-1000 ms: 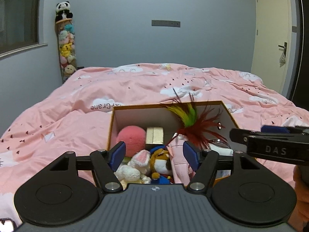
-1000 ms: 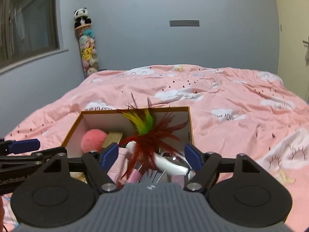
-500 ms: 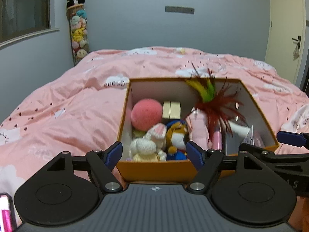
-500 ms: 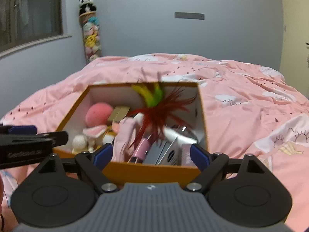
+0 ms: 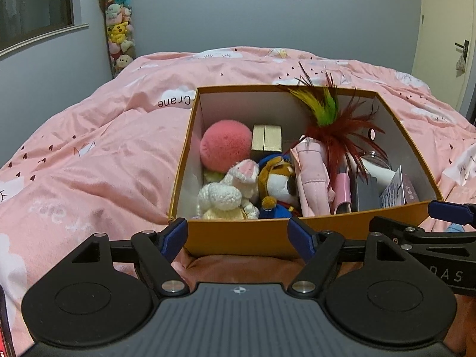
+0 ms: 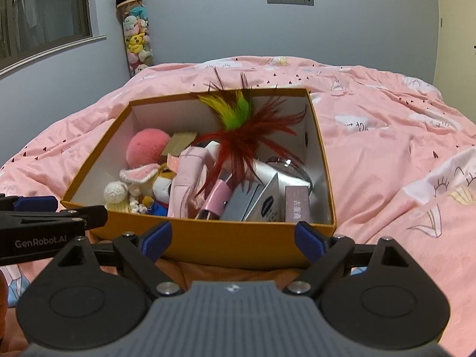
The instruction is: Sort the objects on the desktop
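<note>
Blue-padded, our left tongs point(image 5: 238, 235) stand wide apart with nothing between them, just before the near wall of the orange box point(image 5: 238, 235). Our right tongs point(image 6: 233, 238) gape too, empty, at the same wall. The box sits on the pink bed point(image 5: 89, 154). Inside we see a pink ball point(image 5: 225, 145), a white bunny point(image 5: 229, 193), a dog toy point(image 5: 278, 184) and red feathers point(image 5: 336, 131).

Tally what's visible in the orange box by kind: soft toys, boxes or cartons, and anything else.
Soft toys: 3, pink ball, white bunny, brown dog
Boxes or cartons: 4, gold, grey, white, mauve
Feather toy: 1
Pink pouch: 1
Total: 9; more may be hidden.
</note>
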Demonstrator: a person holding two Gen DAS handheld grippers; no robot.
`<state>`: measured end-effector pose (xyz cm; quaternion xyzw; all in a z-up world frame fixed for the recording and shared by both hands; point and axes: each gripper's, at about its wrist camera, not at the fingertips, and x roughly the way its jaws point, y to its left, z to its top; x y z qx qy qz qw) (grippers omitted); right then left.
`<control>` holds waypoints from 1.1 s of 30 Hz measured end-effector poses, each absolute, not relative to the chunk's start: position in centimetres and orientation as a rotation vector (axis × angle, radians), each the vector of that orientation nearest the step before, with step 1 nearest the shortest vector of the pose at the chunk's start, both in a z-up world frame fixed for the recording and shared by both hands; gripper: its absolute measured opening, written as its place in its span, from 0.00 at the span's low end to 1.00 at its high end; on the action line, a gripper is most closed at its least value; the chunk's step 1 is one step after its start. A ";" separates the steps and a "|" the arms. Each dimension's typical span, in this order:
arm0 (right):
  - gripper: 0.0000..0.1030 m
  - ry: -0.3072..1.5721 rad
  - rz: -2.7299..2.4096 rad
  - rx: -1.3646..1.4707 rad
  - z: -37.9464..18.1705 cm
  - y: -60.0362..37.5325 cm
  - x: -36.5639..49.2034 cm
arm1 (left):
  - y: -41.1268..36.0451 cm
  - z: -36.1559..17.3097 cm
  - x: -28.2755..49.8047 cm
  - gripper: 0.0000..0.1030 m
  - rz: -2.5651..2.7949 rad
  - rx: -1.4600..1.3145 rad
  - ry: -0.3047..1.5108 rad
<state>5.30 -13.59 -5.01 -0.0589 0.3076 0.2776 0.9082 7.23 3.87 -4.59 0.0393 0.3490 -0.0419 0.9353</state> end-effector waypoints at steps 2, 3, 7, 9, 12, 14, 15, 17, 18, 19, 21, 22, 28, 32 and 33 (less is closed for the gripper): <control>0.88 0.637 0.573 -0.124 -5.1 -13.5 5.3 | 3.9 -4.7 7.3 0.85 -0.085 0.079 0.722; 0.88 0.638 0.573 -0.124 -5.1 -13.5 5.3 | 3.9 -4.7 7.3 0.85 -0.085 0.077 0.725; 0.88 0.641 0.572 -0.123 -5.1 -13.6 5.4 | 3.9 -4.7 7.4 0.85 -0.085 0.073 0.732; 0.88 0.641 0.572 -0.125 -5.1 -13.6 5.4 | 3.9 -4.8 7.4 0.85 -0.083 0.072 0.736; 0.88 0.641 0.570 -0.130 -5.2 -13.5 5.4 | 3.9 -4.8 7.5 0.85 -0.088 0.067 0.747; 0.88 0.641 0.570 -0.133 -5.2 -13.5 5.4 | 3.8 -4.9 7.5 0.85 -0.089 0.065 0.750; 0.88 0.641 0.570 -0.133 -5.2 -13.5 5.4 | 3.8 -4.8 7.5 0.85 -0.089 0.067 0.749; 0.88 0.641 0.568 -0.133 -5.2 -13.5 5.4 | 3.8 -4.8 7.5 0.85 -0.091 0.067 0.748; 0.89 0.643 0.567 -0.133 -5.2 -13.4 5.4 | 3.8 -4.8 7.4 0.85 -0.091 0.068 0.747; 0.89 0.644 0.564 -0.134 -5.2 -13.4 5.4 | 3.8 -4.8 7.5 0.85 -0.092 0.069 0.747; 0.89 0.646 0.562 -0.133 -5.2 -13.4 5.4 | 3.7 -4.9 7.5 0.85 -0.090 0.070 0.750; 0.89 0.647 0.561 -0.133 -5.3 -13.4 5.5 | 3.7 -4.9 7.5 0.85 -0.090 0.070 0.751; 0.89 0.656 0.556 -0.137 -5.4 -13.4 5.6 | 3.7 -4.9 7.5 0.85 -0.093 0.073 0.753; 0.89 0.661 0.551 -0.137 -5.5 -13.3 5.7 | 3.6 -4.9 7.4 0.85 -0.099 0.075 0.751; 0.89 0.661 0.550 -0.138 -5.5 -13.3 5.7 | 3.5 -4.9 7.4 0.85 -0.100 0.076 0.750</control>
